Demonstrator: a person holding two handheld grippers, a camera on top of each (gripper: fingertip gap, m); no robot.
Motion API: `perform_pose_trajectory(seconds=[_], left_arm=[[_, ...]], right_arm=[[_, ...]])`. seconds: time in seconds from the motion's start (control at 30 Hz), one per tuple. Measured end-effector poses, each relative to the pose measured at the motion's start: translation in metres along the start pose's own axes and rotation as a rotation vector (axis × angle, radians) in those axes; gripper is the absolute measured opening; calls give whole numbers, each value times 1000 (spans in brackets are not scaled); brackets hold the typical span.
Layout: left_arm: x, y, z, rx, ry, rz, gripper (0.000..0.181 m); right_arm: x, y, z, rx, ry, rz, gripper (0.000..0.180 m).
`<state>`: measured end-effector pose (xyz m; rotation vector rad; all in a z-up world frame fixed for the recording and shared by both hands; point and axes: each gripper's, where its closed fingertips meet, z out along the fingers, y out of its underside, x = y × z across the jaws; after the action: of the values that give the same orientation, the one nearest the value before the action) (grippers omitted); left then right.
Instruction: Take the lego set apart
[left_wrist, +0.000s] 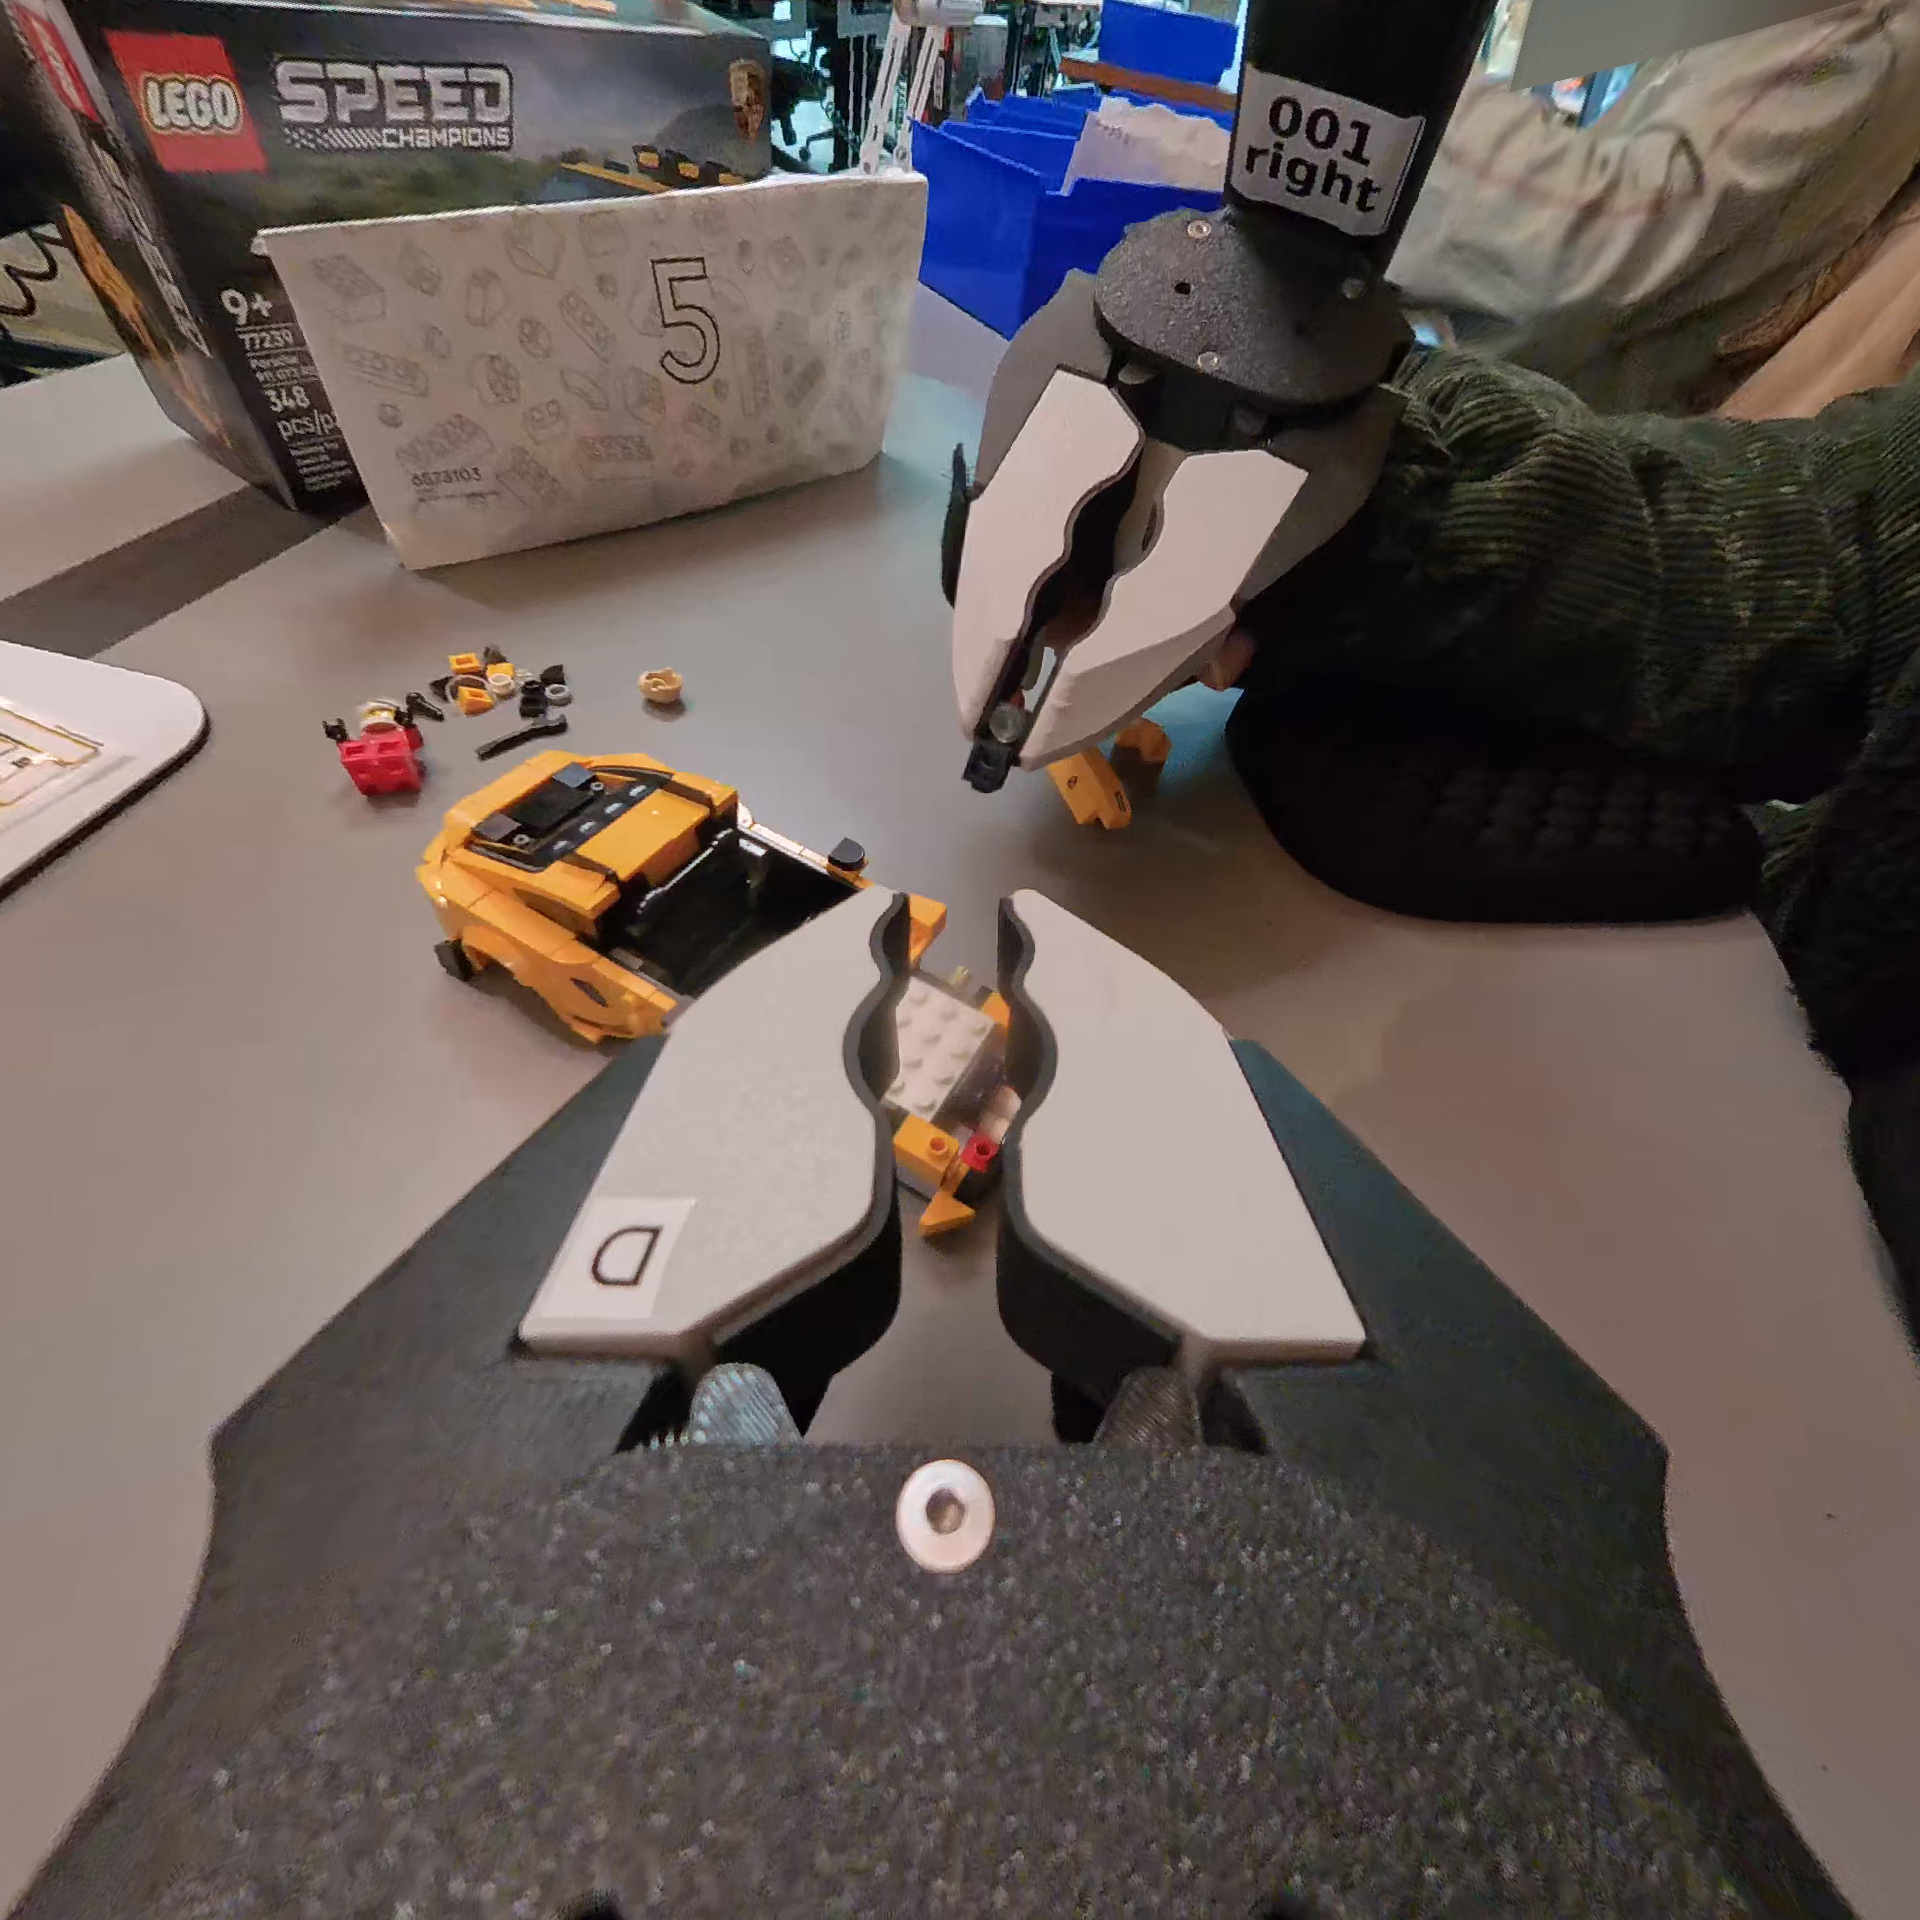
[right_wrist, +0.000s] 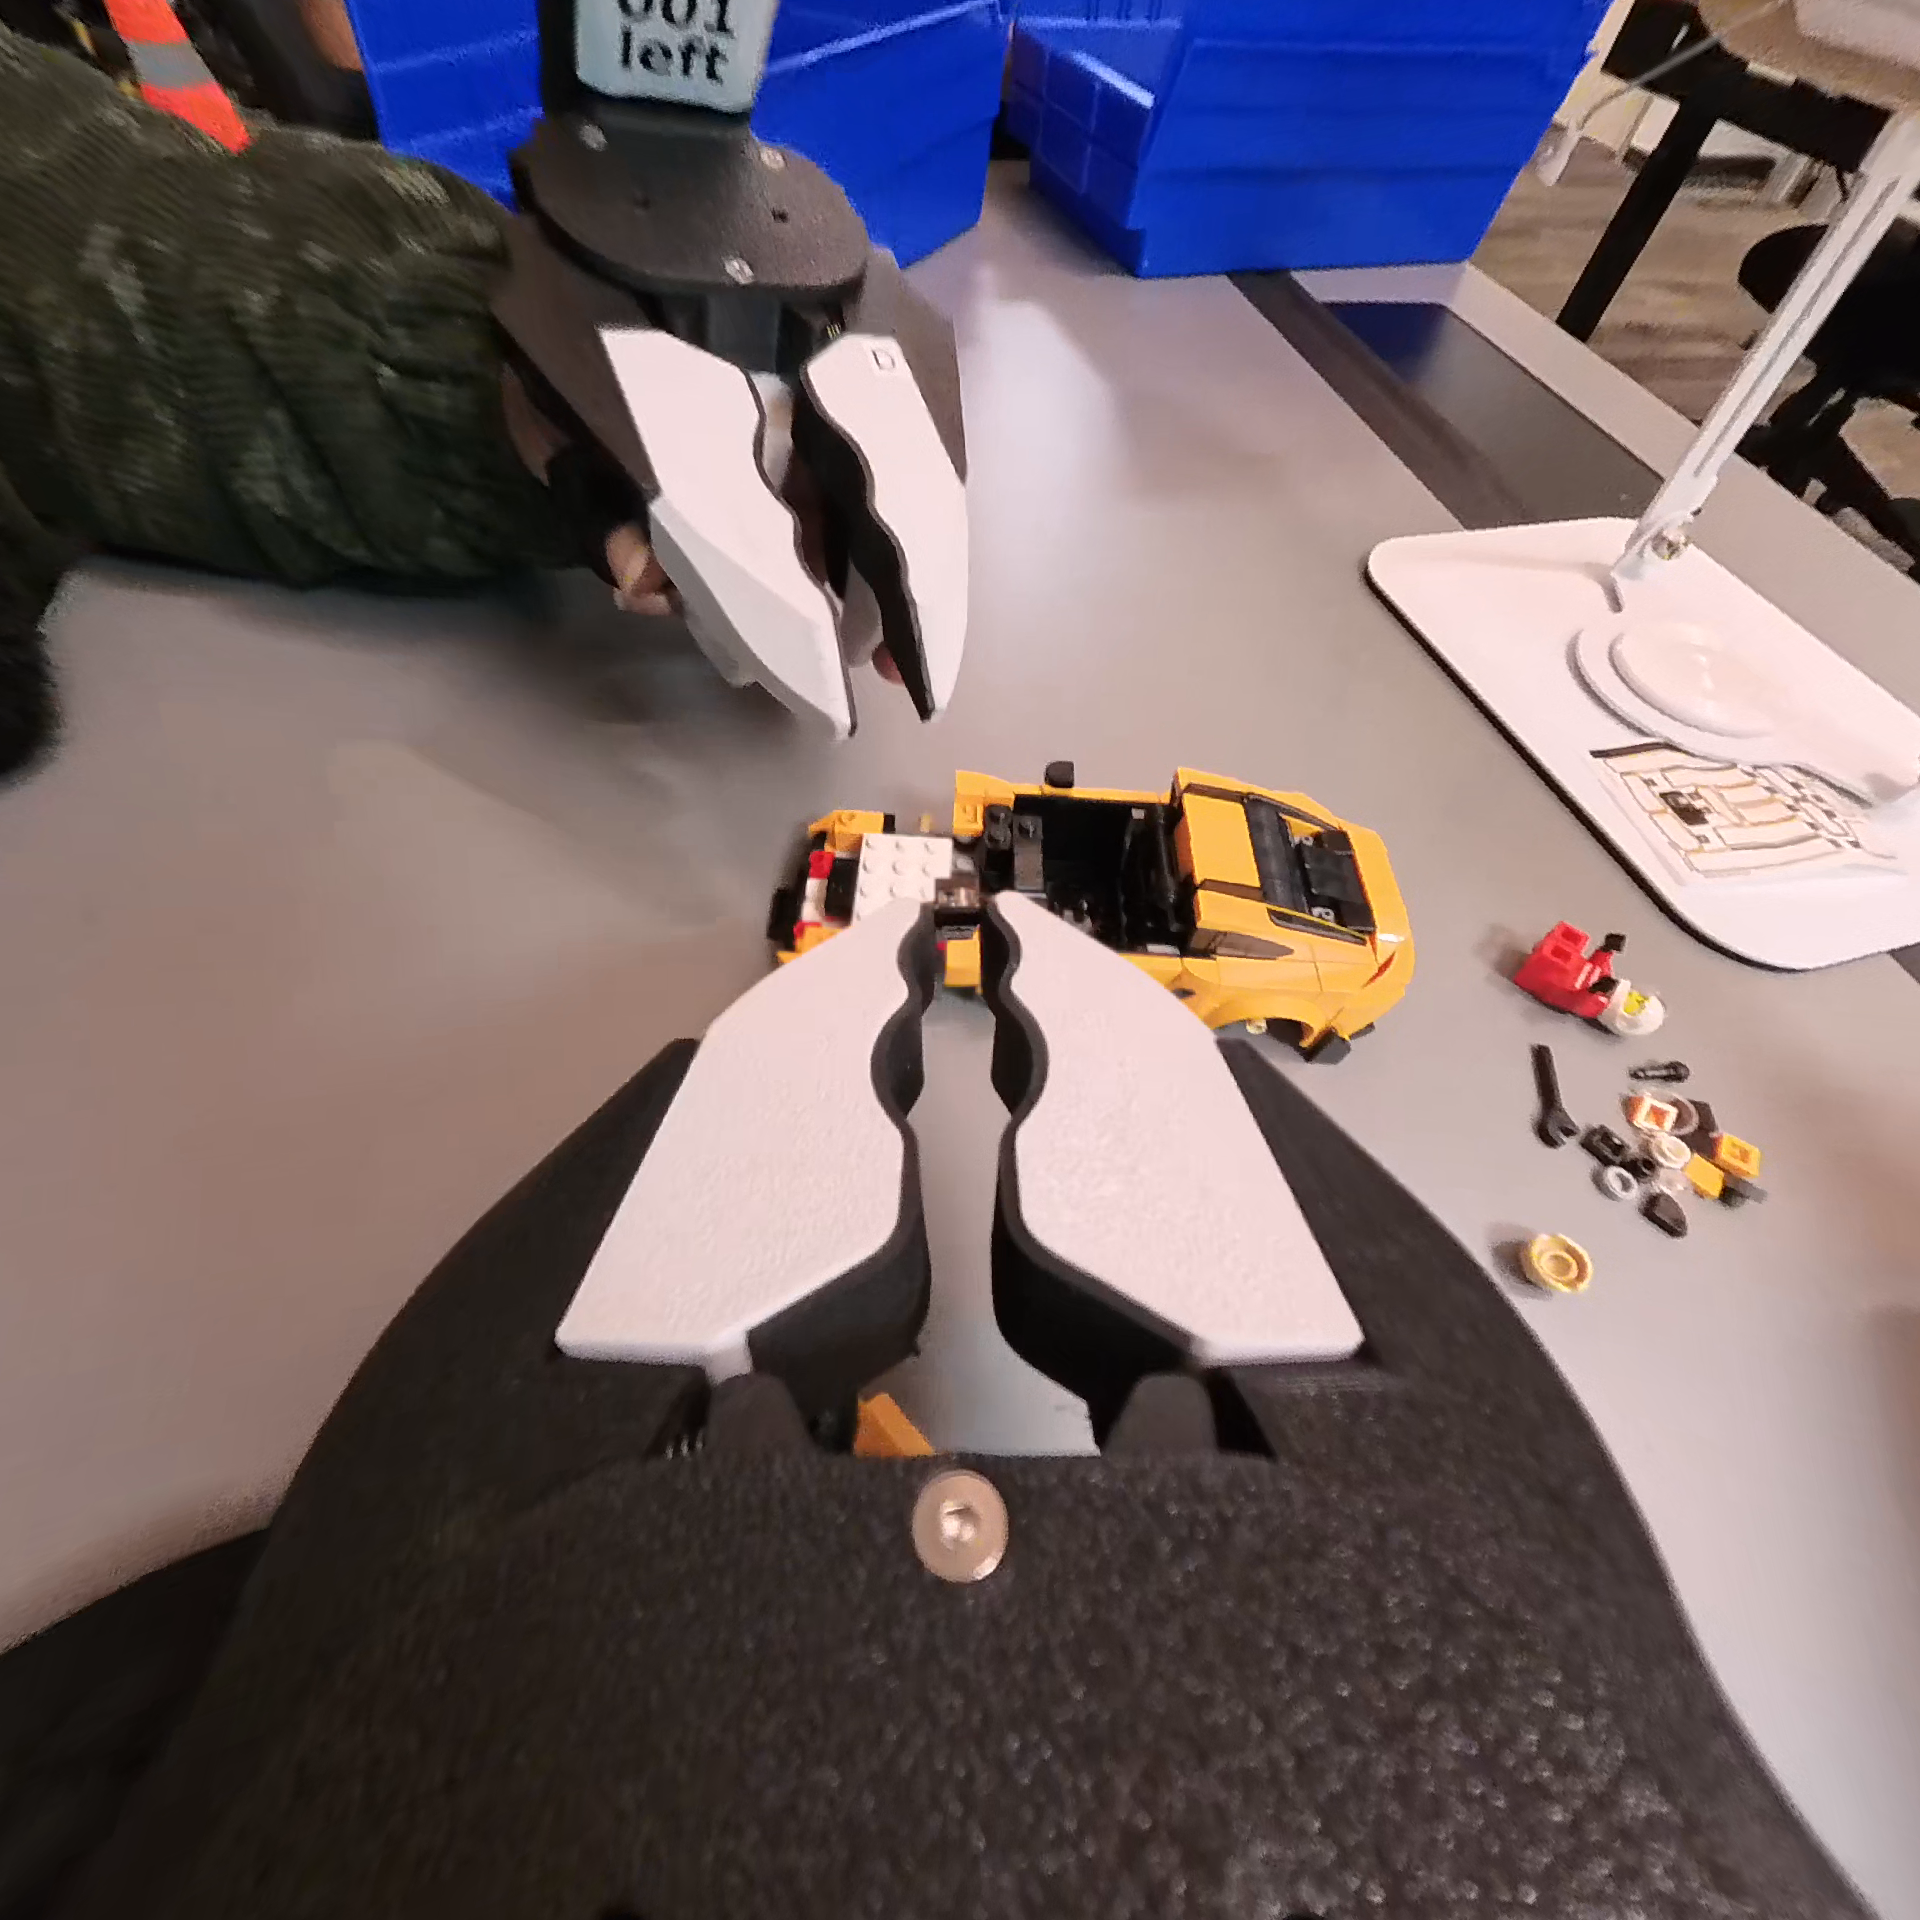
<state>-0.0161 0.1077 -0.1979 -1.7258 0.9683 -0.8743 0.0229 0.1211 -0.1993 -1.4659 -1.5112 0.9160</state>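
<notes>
A yellow and black lego car (left_wrist: 582, 883) lies on the grey table (left_wrist: 1351, 1091), roof off and front end stripped to white plates (left_wrist: 940, 1039). It also shows in the right wrist view (right_wrist: 1226, 883). My left gripper (left_wrist: 954, 906) is open a little and empty, just above the car's front end; it hangs left of the car in the right wrist view (right_wrist: 883, 719). My right gripper (left_wrist: 995, 743) is shut on a small black piece (left_wrist: 985, 767) to the right of the car; the right wrist view shows its own tips (right_wrist: 956, 912). Loose yellow parts (left_wrist: 1096, 781) lie under it.
A pile of small removed pieces (right_wrist: 1673, 1143) and a red piece (right_wrist: 1569, 966) lie beyond the car, with a tan round piece (right_wrist: 1555, 1262). The lego box (left_wrist: 416, 104), a white numbered bag (left_wrist: 623, 364), blue bins (right_wrist: 1247, 135) and a white lamp base (right_wrist: 1662, 707) ring the table. My hands' fingertips stand some 5 cm from each other.
</notes>
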Motion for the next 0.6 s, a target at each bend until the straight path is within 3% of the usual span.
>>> perform_pose_trajectory(seconds=[0.6], left_arm=[[19, -10, 1, 68, 72, 38, 17]], right_arm=[[-23, -29, 4, 153, -108, 66, 7]])
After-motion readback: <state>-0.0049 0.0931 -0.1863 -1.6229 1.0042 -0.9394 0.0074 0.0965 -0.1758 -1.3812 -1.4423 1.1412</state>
